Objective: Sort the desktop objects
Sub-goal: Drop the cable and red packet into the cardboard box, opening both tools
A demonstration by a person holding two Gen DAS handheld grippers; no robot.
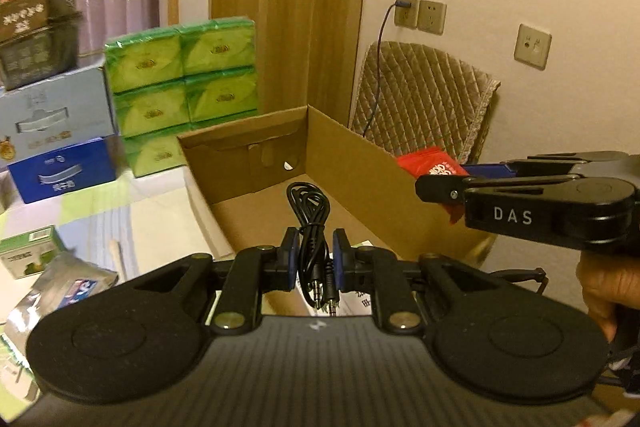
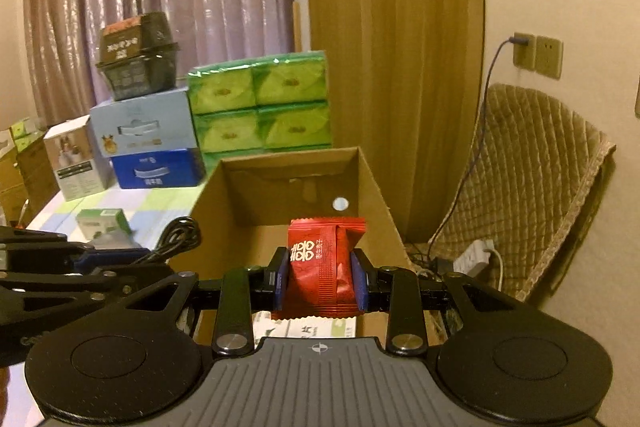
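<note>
Left tool (image 1: 313, 259) clenched on coiled black cable (image 1: 310, 227) — limp, best held mid-bundle. Right tool (image 2: 320, 277) grasping red sachet (image 2: 320, 267) — light, crushable. Both held over cardboard box (image 2: 376, 195).

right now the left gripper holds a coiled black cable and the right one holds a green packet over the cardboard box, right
Not quite. The packet in the right gripper is red, not green, as the right wrist view shows. The rest holds: the left gripper grips the coiled black cable, both by the cardboard box.
</note>
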